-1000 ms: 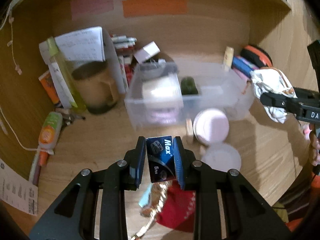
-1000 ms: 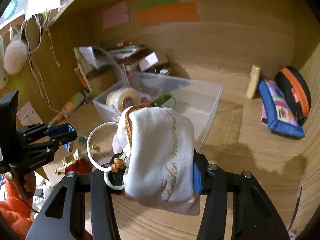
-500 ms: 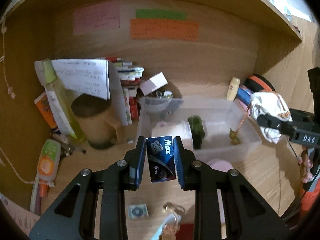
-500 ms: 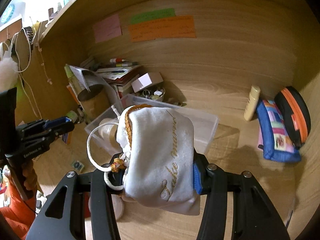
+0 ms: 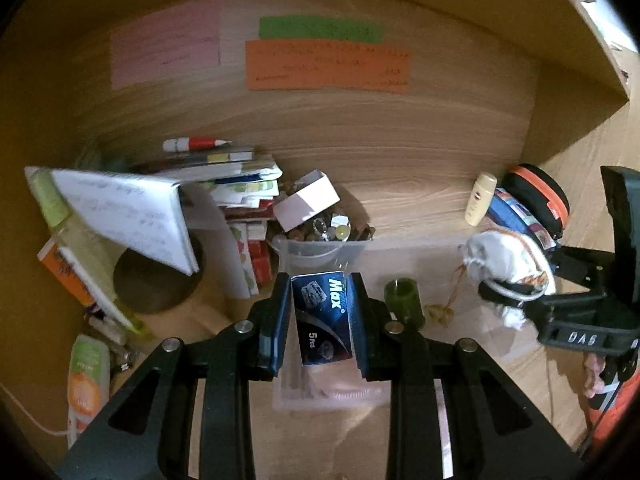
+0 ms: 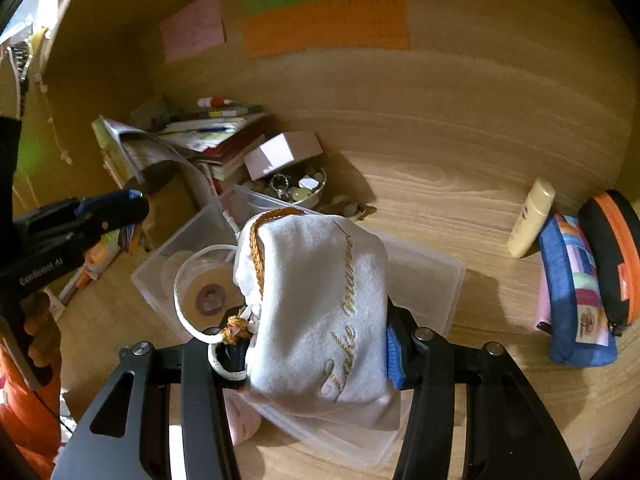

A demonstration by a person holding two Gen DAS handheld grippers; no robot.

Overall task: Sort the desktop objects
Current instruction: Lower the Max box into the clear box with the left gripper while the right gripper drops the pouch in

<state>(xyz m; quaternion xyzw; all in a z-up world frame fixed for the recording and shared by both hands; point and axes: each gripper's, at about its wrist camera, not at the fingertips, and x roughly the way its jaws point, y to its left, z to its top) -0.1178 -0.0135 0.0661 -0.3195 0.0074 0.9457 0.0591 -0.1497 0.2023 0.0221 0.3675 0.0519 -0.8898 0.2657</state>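
We've got two things in the air over the clear bin [image 6: 432, 280] that sits mid-counter: the left gripper [image 5: 320, 320] has its fingers pinching a small blue "Max" blade pack [image 5: 322, 318], and the right gripper [image 6: 316, 344] has its fingers squeezing a white drawstring pouch [image 6: 320, 304]. What worries us is the pouch: it's soft and bulky, its white cord loop [image 6: 192, 320] and gold string [image 5: 456, 286] dangle loose, and we'd guess either could snag a bin wall or the tape roll [image 6: 206, 290] inside on the way down. The blade pack is slick and held only by its edges, so a twist could slip it out. Both grippers are crowding the same bin, so a bump between them seems possible. The right view shows the tape roll and the bin's open far-right half; the left view hides those but catches the green cylinder [image 5: 404, 300] in the bin, plus the mug [image 5: 156, 284] and notepad [image 5: 132, 216] at left.
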